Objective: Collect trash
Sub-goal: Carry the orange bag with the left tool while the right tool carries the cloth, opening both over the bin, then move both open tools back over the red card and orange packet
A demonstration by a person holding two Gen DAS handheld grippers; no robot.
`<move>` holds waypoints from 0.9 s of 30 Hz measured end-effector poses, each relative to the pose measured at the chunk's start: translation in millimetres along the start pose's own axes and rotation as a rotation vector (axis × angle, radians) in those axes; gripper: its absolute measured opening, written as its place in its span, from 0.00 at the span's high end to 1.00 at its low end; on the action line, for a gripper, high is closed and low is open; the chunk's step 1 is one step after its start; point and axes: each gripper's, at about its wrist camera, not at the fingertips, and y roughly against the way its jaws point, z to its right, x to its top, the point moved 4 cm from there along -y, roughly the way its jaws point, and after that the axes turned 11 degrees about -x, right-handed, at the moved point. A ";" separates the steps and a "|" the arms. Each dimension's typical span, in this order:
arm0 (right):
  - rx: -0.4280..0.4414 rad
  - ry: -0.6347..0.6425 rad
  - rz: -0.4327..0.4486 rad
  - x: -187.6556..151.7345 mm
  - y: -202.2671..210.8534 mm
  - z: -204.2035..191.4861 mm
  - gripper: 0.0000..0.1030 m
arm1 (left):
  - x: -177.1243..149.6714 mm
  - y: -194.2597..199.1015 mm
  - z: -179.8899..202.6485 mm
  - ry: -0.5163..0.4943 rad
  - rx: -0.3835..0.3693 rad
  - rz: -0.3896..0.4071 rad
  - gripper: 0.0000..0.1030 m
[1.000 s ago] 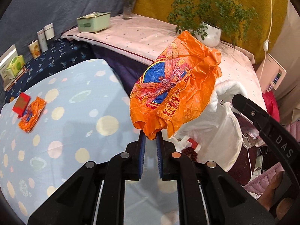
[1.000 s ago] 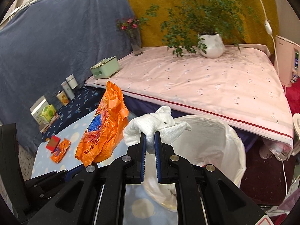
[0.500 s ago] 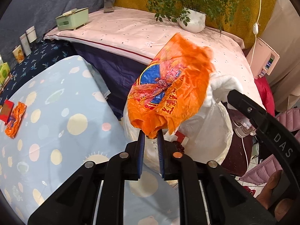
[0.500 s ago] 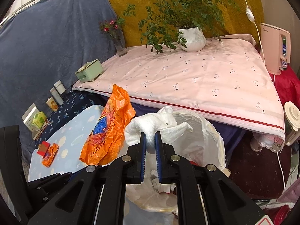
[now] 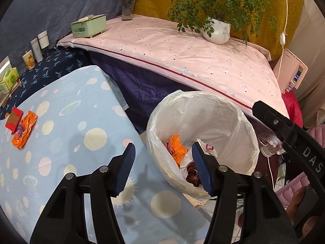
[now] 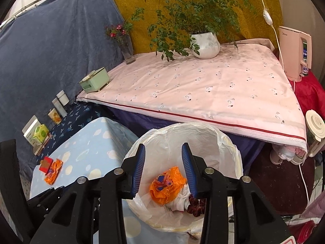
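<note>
Orange wrapper (image 5: 23,131) on your blue tablecloth (image 5: 67,126), touching a red box (image 5: 13,118), is crinkly, light and slippery; pinch a raised fold. Your left gripper (image 5: 163,152) and right gripper (image 6: 163,152) have just been opening, empty, above the bin (image 6: 229,152).

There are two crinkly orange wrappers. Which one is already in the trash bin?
The orange wrapper lying inside the white-lined trash bin. The other orange wrapper sits on the blue spotted tablecloth beside a small red box.

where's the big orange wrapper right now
In the right wrist view the orange wrapper lies inside the white-lined bin, on the other trash, below the open right gripper.
</note>
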 end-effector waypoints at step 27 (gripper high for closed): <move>0.084 0.180 -0.028 -24.6 2.2 -107.1 0.61 | -14.4 53.0 -123.0 0.217 0.107 0.084 0.47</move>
